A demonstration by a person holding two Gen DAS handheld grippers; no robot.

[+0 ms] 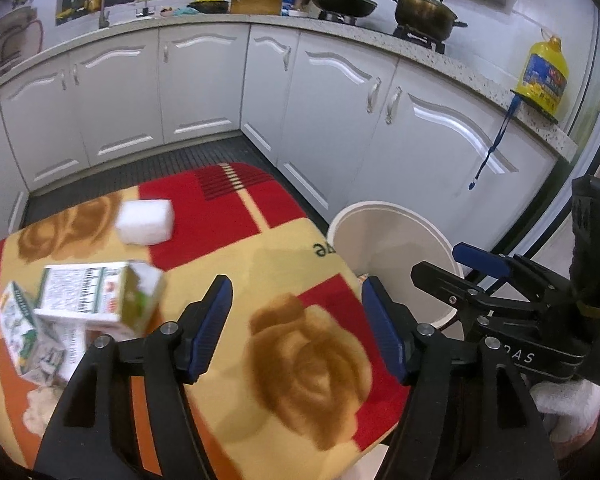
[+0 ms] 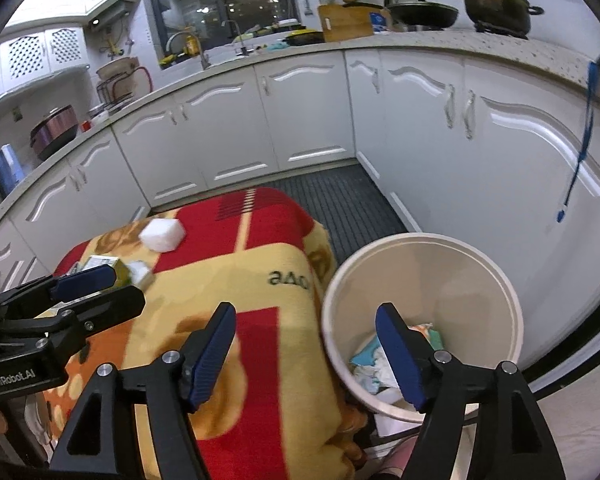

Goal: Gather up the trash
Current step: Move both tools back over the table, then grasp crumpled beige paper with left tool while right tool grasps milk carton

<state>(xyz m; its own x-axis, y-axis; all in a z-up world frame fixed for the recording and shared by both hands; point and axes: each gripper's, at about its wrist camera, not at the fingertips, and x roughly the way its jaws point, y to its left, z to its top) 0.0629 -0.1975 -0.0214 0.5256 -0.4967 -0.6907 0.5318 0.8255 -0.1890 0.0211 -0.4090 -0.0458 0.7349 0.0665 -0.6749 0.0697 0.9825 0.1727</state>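
**Over the desk's edge: both tools empty, cartons not yet collected**

Found the left tool (image 1: 296,292) spread open with nothing between the jaws, hanging over the blanket (image 1: 300,248) covering the desk. Found the right tool (image 2: 306,312) likewise open and empty, one finger above the bin (image 2: 460,288), the other above the blanket's edge. Noted crumpled trash (image 2: 374,360) already lying at the bin's bottom. Counted the pieces left on the desk: two printed cartons (image 1: 96,296) leaning together on the left tool's side, and a white block (image 1: 146,222) farther back, apart from them.

Judged the cartons the chief risk: touching, one propped on the other, so likely to topple or slide across the soft blanket on a pinch or nudge to just one. Expected a light carton to crush or squirt out under a corner grip. Feared also a drop onto blanket or floor from any early release, given the bin standing low, just beside the desk's edge. Saw both tools near each other; reckoned a knock between them possible on a crossing reach.
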